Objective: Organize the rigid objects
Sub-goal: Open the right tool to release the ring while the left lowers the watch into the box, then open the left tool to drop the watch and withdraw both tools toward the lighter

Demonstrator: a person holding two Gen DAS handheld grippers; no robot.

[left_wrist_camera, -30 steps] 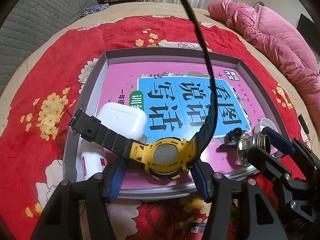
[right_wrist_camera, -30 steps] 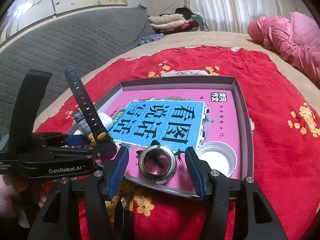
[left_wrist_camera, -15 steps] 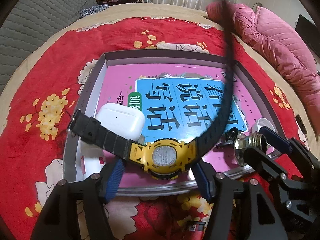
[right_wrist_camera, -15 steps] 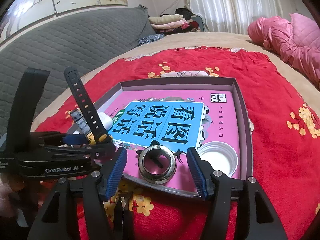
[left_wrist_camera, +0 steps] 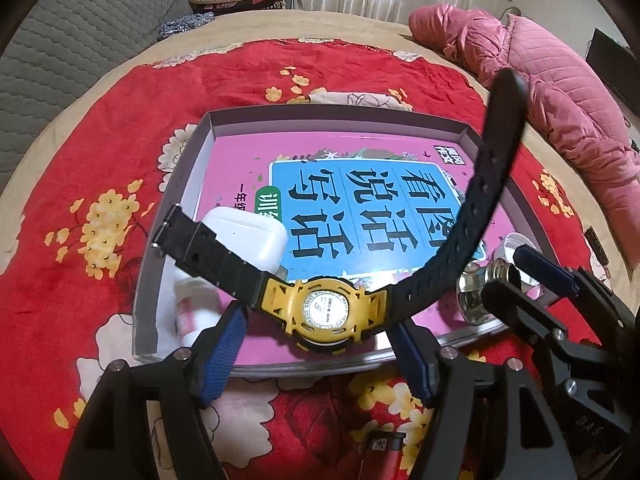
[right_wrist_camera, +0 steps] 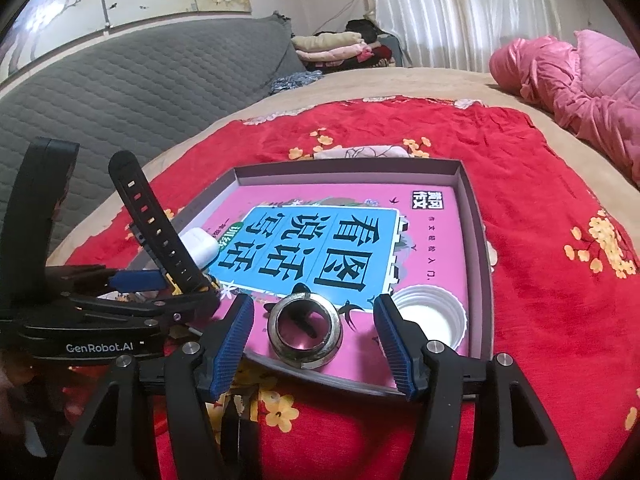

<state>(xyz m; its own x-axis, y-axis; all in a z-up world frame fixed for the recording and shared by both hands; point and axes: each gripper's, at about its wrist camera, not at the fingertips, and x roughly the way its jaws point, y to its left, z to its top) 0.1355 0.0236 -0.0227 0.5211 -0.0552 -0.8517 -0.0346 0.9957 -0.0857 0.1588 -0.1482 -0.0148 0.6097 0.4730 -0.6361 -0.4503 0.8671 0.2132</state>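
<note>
Here's the left gripper [left_wrist_camera: 320,340] low in the left wrist frame, jaws just now opening wide; the yellow watch [left_wrist_camera: 322,312] sits face-down between the blue pads, which no longer press on it; looks like a release in progress, with the case resting on the pink book [left_wrist_camera: 360,208] at the near edge of the grey tray [left_wrist_camera: 336,110]. One black strap lies leftward across the white earbud case [left_wrist_camera: 252,236]; the other arcs up toward the upper right of the frame, stiff and springy by the look of it.

Over to the right wrist view; the right gripper [right_wrist_camera: 316,336] is spread too, jaws having widened a touch, its pads standing either side of the metal ring [right_wrist_camera: 305,332] at lower centre without touching it; the ring rests on the book inside the tray, with the white lid [right_wrist_camera: 430,314] just beside it to the right.

So the step in hand reads as setting items down in the tray; both pieces seem placed.

Next move, I'd judge: both grippers draw back and up cleanly; the left must clear that raised strap so it doesn't snag and drag the watch out over the tray wall; the right wants a straight retreat so a pad doesn't nudge the ring and roll it.
</note>
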